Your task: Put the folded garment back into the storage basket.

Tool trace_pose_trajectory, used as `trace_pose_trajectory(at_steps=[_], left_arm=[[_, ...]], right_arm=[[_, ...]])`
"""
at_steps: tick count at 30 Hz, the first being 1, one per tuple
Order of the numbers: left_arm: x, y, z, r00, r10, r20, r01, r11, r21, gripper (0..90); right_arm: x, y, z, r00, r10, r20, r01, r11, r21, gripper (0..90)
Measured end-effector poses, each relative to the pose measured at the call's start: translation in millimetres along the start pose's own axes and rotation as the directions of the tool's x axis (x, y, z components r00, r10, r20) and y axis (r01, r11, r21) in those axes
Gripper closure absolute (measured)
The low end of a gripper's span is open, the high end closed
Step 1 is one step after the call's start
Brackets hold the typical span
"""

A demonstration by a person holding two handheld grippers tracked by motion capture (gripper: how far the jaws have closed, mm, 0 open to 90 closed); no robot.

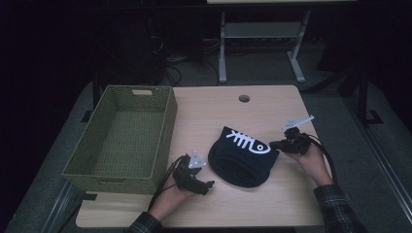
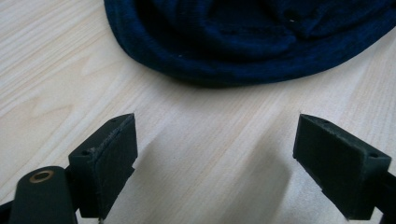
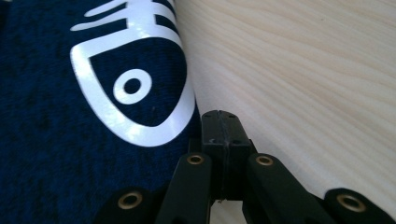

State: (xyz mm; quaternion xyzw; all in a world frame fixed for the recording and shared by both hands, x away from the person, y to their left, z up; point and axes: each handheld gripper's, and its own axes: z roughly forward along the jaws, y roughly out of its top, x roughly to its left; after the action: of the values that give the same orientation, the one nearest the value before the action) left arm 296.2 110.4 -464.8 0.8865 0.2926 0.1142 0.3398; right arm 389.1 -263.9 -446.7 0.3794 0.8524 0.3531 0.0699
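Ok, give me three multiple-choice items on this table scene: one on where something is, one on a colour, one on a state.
1. Where is the basket relative to the dark blue hat?
A. To its left, at the table's left edge
B. To its right
C. On top of it

2. What colour is the fish-bone print on the hat?
A. Red
B. White
C. Yellow

3. How do the left gripper's jaws stand?
A. Shut on the hat
B. Shut on nothing
C. Open, with bare table between them

Answers:
1. A, since the high view shows the green woven basket at the left of the table with the hat to its right.
2. B, as the right gripper view shows the print plainly white on dark blue cloth.
3. C, since the left gripper view shows the two pads wide apart, short of the hat's edge.
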Motion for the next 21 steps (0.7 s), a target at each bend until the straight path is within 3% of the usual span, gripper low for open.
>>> trace_pose_trajectory(at_steps=[21], left_arm=[[2.4,-2.5,-2.0,1.0,-0.001,0.001,0.001,0.9996,0.027,12.9]], right_arm=[[51.1,-32.1,-18.1,0.9972,-0.048,-0.058,0.048,0.999,-0.004,90.0]])
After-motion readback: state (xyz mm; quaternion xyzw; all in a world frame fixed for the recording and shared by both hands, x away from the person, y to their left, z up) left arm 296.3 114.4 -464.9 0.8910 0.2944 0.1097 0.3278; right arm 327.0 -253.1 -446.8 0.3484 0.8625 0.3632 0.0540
